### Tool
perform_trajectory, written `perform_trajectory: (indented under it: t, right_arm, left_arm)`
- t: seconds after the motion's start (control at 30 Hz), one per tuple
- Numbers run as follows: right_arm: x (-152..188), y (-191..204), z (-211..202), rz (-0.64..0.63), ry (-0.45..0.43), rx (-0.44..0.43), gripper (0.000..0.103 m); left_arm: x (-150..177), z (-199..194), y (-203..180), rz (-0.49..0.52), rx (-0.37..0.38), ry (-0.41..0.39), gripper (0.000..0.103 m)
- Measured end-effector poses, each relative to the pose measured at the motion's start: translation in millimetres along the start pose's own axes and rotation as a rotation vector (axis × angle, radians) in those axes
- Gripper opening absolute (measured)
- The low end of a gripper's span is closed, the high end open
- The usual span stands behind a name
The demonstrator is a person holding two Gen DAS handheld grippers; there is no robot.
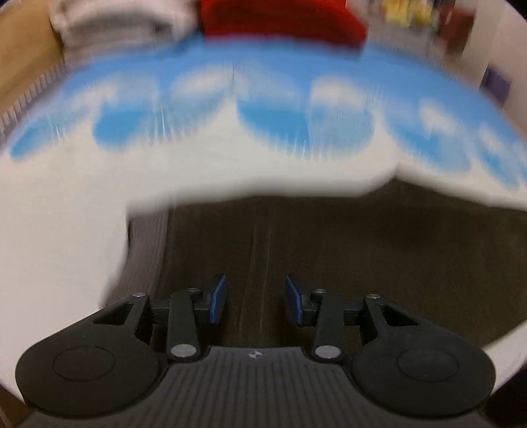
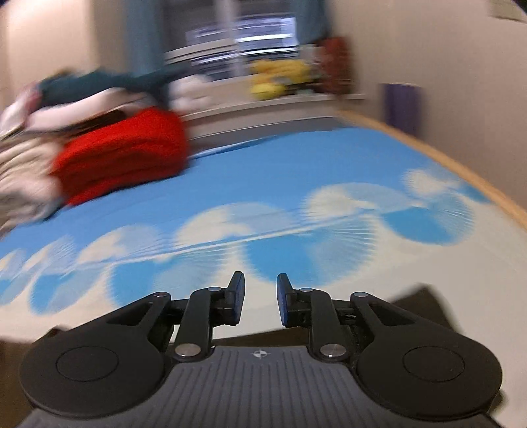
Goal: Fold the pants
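Note:
Dark brown pants [image 1: 329, 250] lie flat on the bed in the left wrist view, filling the lower middle, with a paler band along their left edge. My left gripper [image 1: 256, 298] is open and empty just above them. In the right wrist view only a dark corner of the pants [image 2: 425, 304] shows at the lower right, behind the gripper body. My right gripper [image 2: 260, 298] is open and empty over the sheet. Both views are motion-blurred.
The bed sheet [image 2: 296, 171] is blue with white cloud shapes. A folded red garment [image 2: 128, 148] and a pile of mixed clothes [image 2: 29, 164] lie at the far end; the red garment also shows in the left wrist view [image 1: 283, 19]. A wooden bed edge [image 2: 461, 168] runs on the right.

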State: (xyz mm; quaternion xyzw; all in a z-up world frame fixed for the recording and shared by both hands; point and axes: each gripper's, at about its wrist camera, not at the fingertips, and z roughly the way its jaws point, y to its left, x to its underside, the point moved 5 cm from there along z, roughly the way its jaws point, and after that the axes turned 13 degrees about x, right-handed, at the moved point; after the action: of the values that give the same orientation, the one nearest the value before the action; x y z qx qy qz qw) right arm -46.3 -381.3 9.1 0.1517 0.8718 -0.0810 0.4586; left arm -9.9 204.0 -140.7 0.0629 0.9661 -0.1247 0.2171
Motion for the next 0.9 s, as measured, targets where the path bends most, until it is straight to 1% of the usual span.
perform_trajectory:
  t: [0.03, 0.07, 0.13, 0.2, 0.37, 0.47, 0.53, 0.57, 0.63, 0.73, 0.9]
  right_arm:
    - [-0.7, 16.6, 1.1, -0.022, 0.009, -0.037, 0.022]
    - [-2.1, 31.0, -0.8, -0.040, 0.018, -0.070, 0.022]
    - [-5.1, 66.3, 3.9, -0.080, 0.033, -0.143, 0.022]
    - [-4.8, 103.6, 0.7, -0.117, 0.051, -0.208, 0.022]
    - [3.6, 188.0, 4.7, -0.233, 0.122, -0.362, 0.022]
    - [19.2, 237.7, 9.3, -0.288, 0.208, -0.469, 0.022]
    - [31.2, 265.3, 10.4, -0.325, 0.260, -0.514, 0.024]
    - [37.8, 276.3, 12.7, -0.339, 0.286, -0.531, 0.025]
    - [49.4, 299.3, 21.1, -0.352, 0.337, -0.553, 0.034]
    - [63.0, 323.2, 35.1, -0.368, 0.388, -0.553, 0.040]
    - [87.7, 346.9, 58.2, -0.419, 0.458, -0.563, 0.044]
  left_arm:
    - [8.7, 12.6, 7.1, -0.022, -0.014, 0.090, 0.046]
    - [13.3, 16.8, 12.0, -0.045, -0.009, 0.115, 0.047]
    - [8.1, 10.6, 13.0, -0.058, 0.011, 0.085, 0.046]
    - [8.9, 13.2, 15.6, -0.073, 0.018, 0.096, 0.046]
    - [8.1, 16.1, 12.6, -0.040, 0.016, 0.103, 0.047]
    - [8.3, 18.4, 15.3, -0.044, 0.023, 0.107, 0.048]
    - [6.5, 20.3, 16.8, -0.040, 0.027, 0.109, 0.048]
    - [6.2, 20.8, 17.1, -0.038, 0.029, 0.109, 0.048]
    - [6.5, 20.7, 16.8, -0.037, 0.035, 0.110, 0.048]
    - [6.2, 20.7, 18.0, -0.035, 0.048, 0.110, 0.048]
    - [6.6, 20.0, 20.4, -0.023, 0.078, 0.106, 0.048]
